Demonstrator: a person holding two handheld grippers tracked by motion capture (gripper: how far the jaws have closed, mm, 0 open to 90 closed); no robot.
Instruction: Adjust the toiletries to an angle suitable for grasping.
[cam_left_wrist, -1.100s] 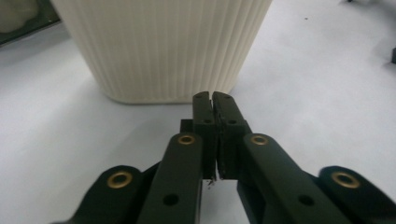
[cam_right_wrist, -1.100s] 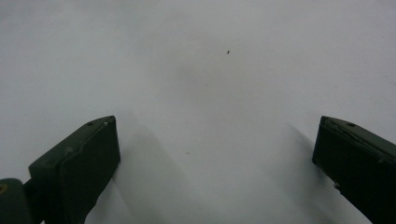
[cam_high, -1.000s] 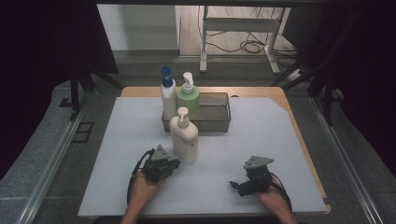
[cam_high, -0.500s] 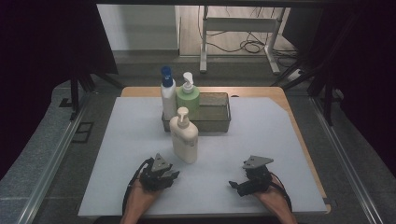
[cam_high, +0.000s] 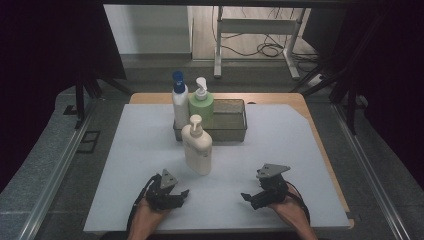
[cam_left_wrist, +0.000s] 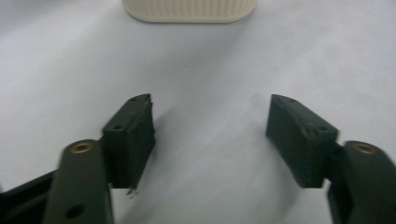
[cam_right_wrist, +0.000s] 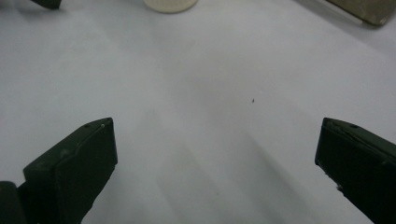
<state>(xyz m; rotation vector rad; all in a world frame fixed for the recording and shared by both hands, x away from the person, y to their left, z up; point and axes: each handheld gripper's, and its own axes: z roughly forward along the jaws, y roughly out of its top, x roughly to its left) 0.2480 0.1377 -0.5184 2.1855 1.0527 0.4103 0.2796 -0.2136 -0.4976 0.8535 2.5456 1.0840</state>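
Left gripper (cam_high: 181, 194) jaws have just been opening, nothing between; right gripper (cam_high: 248, 197) spread — approach cream pump bottle (cam_high: 197, 146) squarely, low on its body

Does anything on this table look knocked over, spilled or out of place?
Nothing is spilled or toppled. The cream pump bottle stands upright alone on the white mat, outside the tray, while the blue-capped bottle and green bottle stand at the tray.

Dim room, dark curtains (cam_high: 45, 75) at the sides, white table frame (cam_high: 255, 30) with cables (cam_high: 262, 49) behind
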